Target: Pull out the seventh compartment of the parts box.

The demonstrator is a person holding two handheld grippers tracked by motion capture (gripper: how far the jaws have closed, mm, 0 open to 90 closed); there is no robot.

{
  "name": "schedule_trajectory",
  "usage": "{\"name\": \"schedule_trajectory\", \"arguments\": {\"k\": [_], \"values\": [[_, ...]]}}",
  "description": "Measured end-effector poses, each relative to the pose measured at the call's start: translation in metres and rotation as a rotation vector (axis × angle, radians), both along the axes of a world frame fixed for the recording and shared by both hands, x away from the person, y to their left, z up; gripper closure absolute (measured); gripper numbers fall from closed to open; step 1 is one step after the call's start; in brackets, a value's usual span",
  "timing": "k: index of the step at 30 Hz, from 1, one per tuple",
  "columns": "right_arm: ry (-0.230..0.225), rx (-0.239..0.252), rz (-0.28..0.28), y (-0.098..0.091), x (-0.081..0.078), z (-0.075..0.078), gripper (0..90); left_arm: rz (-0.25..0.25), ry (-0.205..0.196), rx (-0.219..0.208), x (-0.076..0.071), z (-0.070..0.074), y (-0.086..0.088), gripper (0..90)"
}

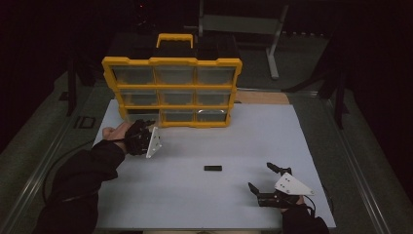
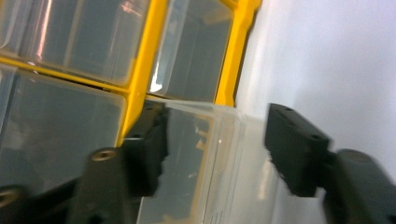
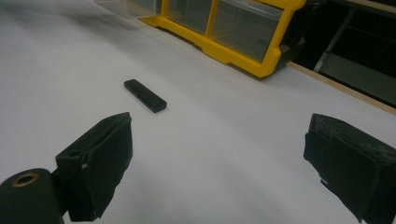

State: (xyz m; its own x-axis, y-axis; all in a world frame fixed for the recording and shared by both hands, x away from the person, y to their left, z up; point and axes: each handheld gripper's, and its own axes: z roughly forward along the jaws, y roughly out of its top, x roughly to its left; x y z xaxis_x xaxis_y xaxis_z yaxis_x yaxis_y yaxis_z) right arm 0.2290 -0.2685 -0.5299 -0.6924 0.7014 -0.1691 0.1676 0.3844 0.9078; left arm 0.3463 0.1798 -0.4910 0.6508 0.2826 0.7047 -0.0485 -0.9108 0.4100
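The left gripper (image 1: 146, 129) sits at the bottom-left corner of the yellow organizer (image 1: 172, 62), which stands upright at the far edge of the white table (image 1: 195, 204). Its jaws are released and stand parted on either side of a clear drawer (image 2: 210, 154). In the left gripper view the drawer projects out of the yellow frame. One jaw lies close against the drawer's side; the other stands apart from it, with white table surface behind. The pads do not press on the drawer. The person's left hand (image 1: 114, 132) holds the gripper from the left, sleeve trailing to the bottom edge.

A small black bar (image 1: 213, 168) lies flat on the table near its middle, apart from both grippers and well in front of the organizer.

The right gripper (image 1: 265, 178) rests low near the front right of the table, jaws spread wide and empty. In the right gripper view they point toward the bar (image 3: 145, 95), which lies ahead and to the left, with the organizer (image 3: 224, 51) beyond it.
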Motion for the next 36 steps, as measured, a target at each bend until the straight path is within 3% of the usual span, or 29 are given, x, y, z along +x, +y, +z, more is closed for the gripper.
{"name": "schedule_trajectory", "arguments": {"k": [4,14,15,16,20,22,28,36], "values": [[-0.002,-0.006,0.000,0.000,0.000,0.000,8.0,0.047,0.046,-0.118,0.003,0.011,0.003,26.7],[-0.004,-0.008,-0.003,0.000,0.000,0.000,8.0,0.133,0.257,-0.405,0.012,0.025,0.017,3.0],[-0.004,-0.008,-0.003,0.000,0.000,0.000,8.0,0.133,0.257,-0.405,0.012,0.025,0.017,0.0],[-0.005,-0.006,-0.004,0.000,0.000,0.000,8.0,0.138,0.281,-0.457,0.013,0.028,0.021,0.0],[-0.003,-0.008,-0.004,0.000,0.000,0.000,8.0,0.145,0.316,-0.553,0.012,0.031,0.028,0.0],[-0.005,-0.007,-0.005,0.000,0.000,0.000,8.0,0.147,0.321,-0.588,0.011,0.032,0.030,0.0],[-0.007,-0.008,-0.006,-0.001,0.000,0.001,8.0,0.146,0.326,-0.639,0.003,0.029,0.034,0.0],[-0.005,-0.008,-0.005,0.000,0.000,0.001,8.0,0.130,0.332,-0.660,-0.013,0.022,0.036,0.0]]}}
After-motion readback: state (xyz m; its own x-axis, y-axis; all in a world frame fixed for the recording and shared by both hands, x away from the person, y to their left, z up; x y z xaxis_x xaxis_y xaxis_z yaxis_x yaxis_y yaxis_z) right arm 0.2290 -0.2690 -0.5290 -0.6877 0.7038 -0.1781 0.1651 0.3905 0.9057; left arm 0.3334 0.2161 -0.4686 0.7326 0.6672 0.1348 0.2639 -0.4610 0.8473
